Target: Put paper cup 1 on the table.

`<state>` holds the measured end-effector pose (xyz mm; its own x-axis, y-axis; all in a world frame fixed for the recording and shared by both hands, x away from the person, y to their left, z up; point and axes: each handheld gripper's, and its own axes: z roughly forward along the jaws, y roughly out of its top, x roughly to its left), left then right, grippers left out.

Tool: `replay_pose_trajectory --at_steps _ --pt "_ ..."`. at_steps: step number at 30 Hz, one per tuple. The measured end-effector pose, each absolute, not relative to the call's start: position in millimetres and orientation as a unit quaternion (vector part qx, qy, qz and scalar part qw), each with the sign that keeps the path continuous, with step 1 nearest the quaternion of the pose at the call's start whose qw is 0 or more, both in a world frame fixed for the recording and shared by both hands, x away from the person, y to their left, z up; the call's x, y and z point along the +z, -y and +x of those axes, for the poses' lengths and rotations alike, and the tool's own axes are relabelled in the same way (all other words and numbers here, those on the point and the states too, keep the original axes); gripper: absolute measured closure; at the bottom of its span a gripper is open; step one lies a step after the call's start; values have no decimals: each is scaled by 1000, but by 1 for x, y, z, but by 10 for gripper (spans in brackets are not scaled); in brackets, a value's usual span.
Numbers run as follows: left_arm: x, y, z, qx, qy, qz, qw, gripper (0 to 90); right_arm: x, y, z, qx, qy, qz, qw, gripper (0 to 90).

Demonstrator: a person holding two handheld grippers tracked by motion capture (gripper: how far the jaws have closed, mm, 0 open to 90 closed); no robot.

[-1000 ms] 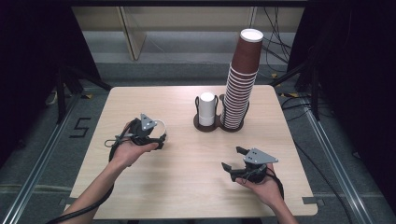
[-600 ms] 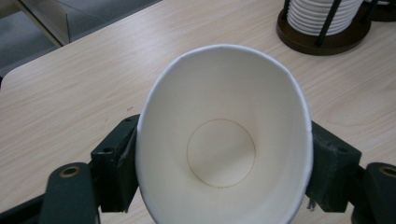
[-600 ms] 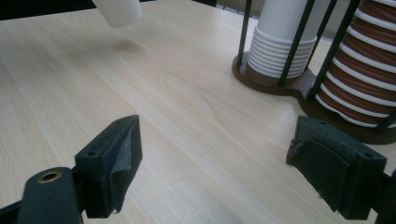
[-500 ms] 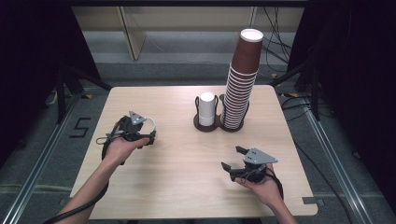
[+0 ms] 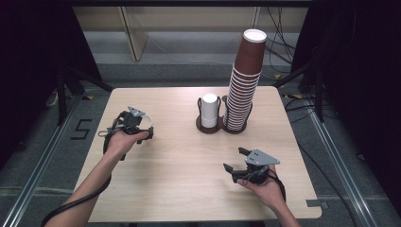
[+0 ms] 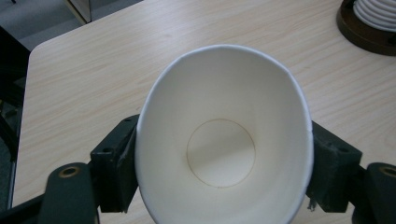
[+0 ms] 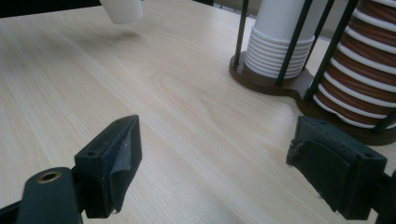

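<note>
White paper cup (image 6: 223, 149), seemingly empty, pinched in left claw (image 6: 224, 163); right claw (image 7: 233, 172) spread.

This looks like a lab recording booth. A light wooden table (image 5: 189, 189) stands alone on grey flooring, flanked by black curtains (image 5: 33, 56) at left and right, with cables (image 5: 283, 42) trailing at upper right and a floor marking "5" (image 5: 81, 128) at left.
</note>
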<state>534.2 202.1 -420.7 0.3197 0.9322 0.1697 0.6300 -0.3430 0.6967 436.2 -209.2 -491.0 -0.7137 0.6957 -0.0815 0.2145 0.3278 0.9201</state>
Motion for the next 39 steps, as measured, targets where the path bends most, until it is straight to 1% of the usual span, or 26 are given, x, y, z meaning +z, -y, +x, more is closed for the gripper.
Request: replay_pose_trajectory --at_steps 6,12,14,21,24,25,28,32,36,39 --pt "-422 -210 547 288 -530 757 250 239 -491 206 436 500 -780 299 227 170" --pt "-423 -216 560 291 -542 753 233 237 -493 206 437 501 -779 298 230 170" --pt "-425 -217 564 291 -548 749 233 236 -492 207 437 499 -779 295 239 170" --pt "-433 -219 574 278 -558 749 222 232 -491 207 435 497 -781 300 231 170" --pt "-436 -220 578 264 -571 745 223 230 -491 207 435 497 -780 302 229 170" --pt "-437 -221 579 261 -573 744 222 229 -491 208 437 497 -783 288 238 170" --pt "-439 -221 582 258 -578 741 223 224 -491 207 435 497 -782 297 231 170" --pt "-439 -222 585 254 -576 744 223 217 -491 206 435 497 -781 300 229 169" --pt "-441 -223 588 248 -580 742 227 202 -491 207 436 495 -783 293 237 164" --pt "-444 -223 589 248 -574 744 234 180 -491 206 435 496 -780 304 230 161"
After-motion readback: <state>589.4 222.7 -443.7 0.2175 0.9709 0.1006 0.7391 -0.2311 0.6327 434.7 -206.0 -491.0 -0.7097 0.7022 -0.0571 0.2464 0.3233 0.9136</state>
